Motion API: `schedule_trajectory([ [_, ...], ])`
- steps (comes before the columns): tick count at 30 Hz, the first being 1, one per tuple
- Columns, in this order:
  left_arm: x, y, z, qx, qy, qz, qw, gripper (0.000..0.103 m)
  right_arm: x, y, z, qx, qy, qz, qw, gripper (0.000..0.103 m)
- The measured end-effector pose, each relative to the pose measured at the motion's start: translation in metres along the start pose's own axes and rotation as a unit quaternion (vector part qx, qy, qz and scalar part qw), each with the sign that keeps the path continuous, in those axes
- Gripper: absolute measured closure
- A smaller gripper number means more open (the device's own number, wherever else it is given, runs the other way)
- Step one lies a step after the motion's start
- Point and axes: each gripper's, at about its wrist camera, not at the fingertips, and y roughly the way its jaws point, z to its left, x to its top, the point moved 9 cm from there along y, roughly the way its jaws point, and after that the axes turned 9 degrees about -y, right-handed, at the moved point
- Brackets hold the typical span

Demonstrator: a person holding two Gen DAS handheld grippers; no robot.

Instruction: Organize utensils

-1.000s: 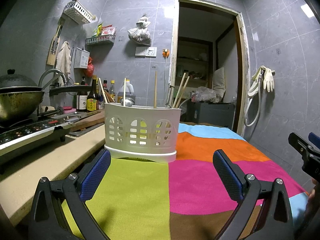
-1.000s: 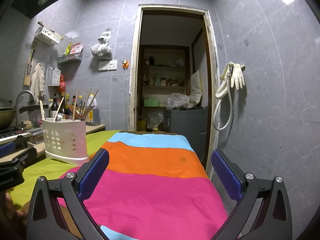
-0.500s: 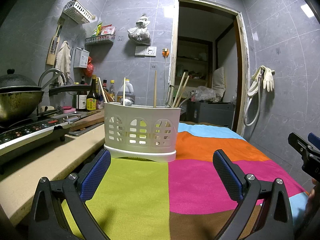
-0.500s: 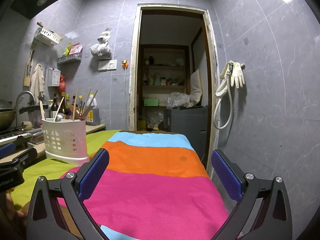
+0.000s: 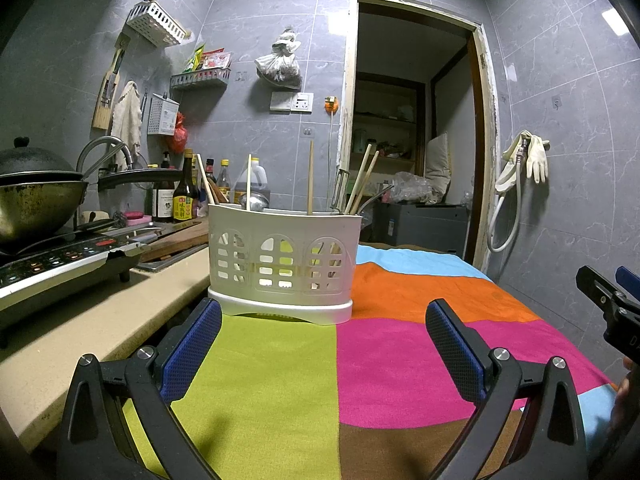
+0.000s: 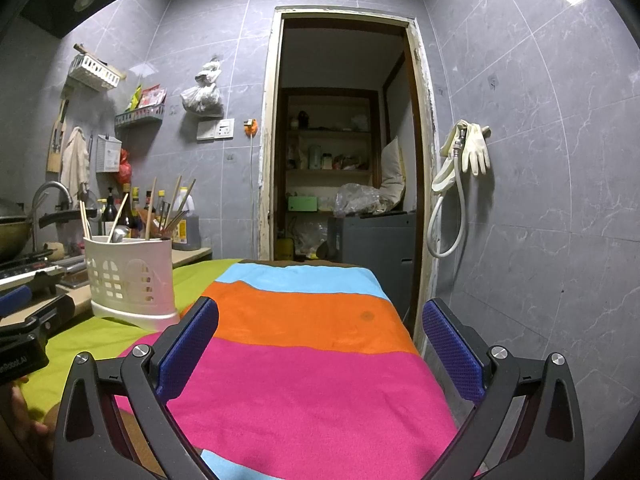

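A white plastic utensil caddy (image 5: 282, 264) stands upright on the striped cloth (image 5: 280, 368), holding several chopsticks (image 5: 310, 178), a ladle and a peeler. My left gripper (image 5: 322, 344) hovers just in front of it, open, nothing between its blue pads. In the right wrist view the caddy (image 6: 130, 284) sits at the left, well away from my right gripper (image 6: 320, 344), which is open and empty over the pink stripe (image 6: 304, 392). The left gripper's body (image 6: 24, 340) shows at that view's left edge.
A stone counter (image 5: 72, 340) runs along the left with an induction cooker (image 5: 60, 264), a wok (image 5: 36, 196), sauce bottles (image 5: 186, 196) and a cutting board. An open doorway (image 6: 340, 168) lies ahead. Rubber gloves and a hose (image 6: 464, 168) hang on the right wall.
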Motion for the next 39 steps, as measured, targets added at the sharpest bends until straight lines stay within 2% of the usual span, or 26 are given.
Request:
schedule_trajectory([
  [24,-0.002,0.002,0.002,-0.001,0.001,0.003,1.0,0.003,0.001,-0.001,0.007,0.002,0.001,0.003,1.0,0.0],
  [28,-0.002,0.0,0.003,0.007,0.01,-0.009,0.9999,0.003,0.0,-0.001,0.007,0.002,0.002,0.004,1.0,0.0],
  [39,-0.002,0.002,0.008,0.018,0.012,-0.006,0.9997,0.003,-0.002,-0.002,0.012,0.005,0.006,0.011,1.0,0.0],
])
